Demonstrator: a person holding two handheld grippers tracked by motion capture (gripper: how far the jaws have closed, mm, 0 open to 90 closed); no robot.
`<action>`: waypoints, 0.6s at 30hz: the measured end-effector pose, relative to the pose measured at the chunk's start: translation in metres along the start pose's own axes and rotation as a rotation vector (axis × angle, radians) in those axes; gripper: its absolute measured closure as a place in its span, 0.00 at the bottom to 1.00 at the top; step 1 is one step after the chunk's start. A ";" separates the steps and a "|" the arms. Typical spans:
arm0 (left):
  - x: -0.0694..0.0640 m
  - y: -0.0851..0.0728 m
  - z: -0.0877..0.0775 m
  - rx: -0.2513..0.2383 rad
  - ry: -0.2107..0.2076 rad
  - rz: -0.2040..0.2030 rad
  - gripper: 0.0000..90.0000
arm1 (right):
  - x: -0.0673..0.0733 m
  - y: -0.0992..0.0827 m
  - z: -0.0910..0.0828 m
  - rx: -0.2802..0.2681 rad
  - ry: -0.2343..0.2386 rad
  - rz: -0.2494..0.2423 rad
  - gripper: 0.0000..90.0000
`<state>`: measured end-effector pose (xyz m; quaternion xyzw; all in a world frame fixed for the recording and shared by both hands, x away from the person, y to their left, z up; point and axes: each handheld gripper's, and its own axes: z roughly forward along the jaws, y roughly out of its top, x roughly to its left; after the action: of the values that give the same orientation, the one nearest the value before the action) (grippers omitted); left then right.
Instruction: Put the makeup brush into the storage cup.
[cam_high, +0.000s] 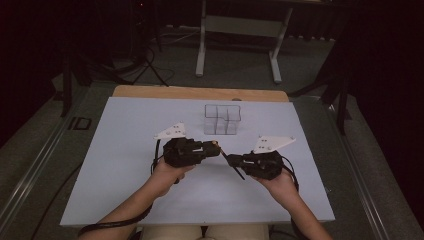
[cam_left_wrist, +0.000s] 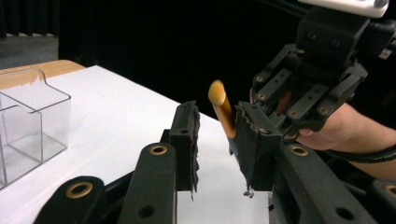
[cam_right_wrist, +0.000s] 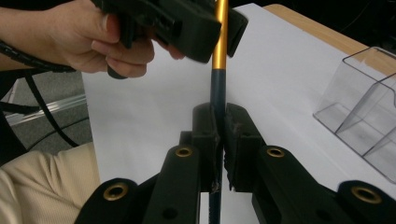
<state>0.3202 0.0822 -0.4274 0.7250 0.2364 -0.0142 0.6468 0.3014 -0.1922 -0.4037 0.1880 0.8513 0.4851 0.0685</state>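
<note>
Above the bench (cam_high: 125, 165), our right claw (cam_right_wrist: 219, 123) is clenched on the pen (cam_right_wrist: 218, 70). Our left claw (cam_left_wrist: 215, 135) stands released around its orange end; closing off-centre could lever it loose, short of the clear organizer (cam_high: 222, 119) ahead.

Both forearms come in from the bottom of the high view, angled inward so the two tools nearly meet nose to nose. The left hand (cam_high: 167, 176) grips its handle from beneath, and the left tool (cam_high: 216, 148) points across toward its partner, jaws partly apart (a clear gap between the pads in the left gripper view). The right hand (cam_high: 280, 185) cradles the right tool (cam_high: 229, 159), aimed back to the left, its jaws pressed tight together with almost no gap.
</note>
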 end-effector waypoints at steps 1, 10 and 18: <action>0.000 0.000 0.000 -0.004 -0.010 -0.004 0.80 | 0.000 0.000 0.001 0.003 0.005 -0.004 0.93; -0.002 0.004 -0.001 0.005 -0.090 -0.008 0.93 | 0.003 0.000 0.005 0.015 0.024 -0.033 0.93; -0.008 0.008 0.001 0.014 -0.081 0.020 0.95 | 0.004 0.000 0.006 0.009 0.037 -0.038 0.93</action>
<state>0.3168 0.0785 -0.4172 0.7309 0.2025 -0.0386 0.6506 0.2996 -0.1859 -0.4066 0.1632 0.8578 0.4834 0.0613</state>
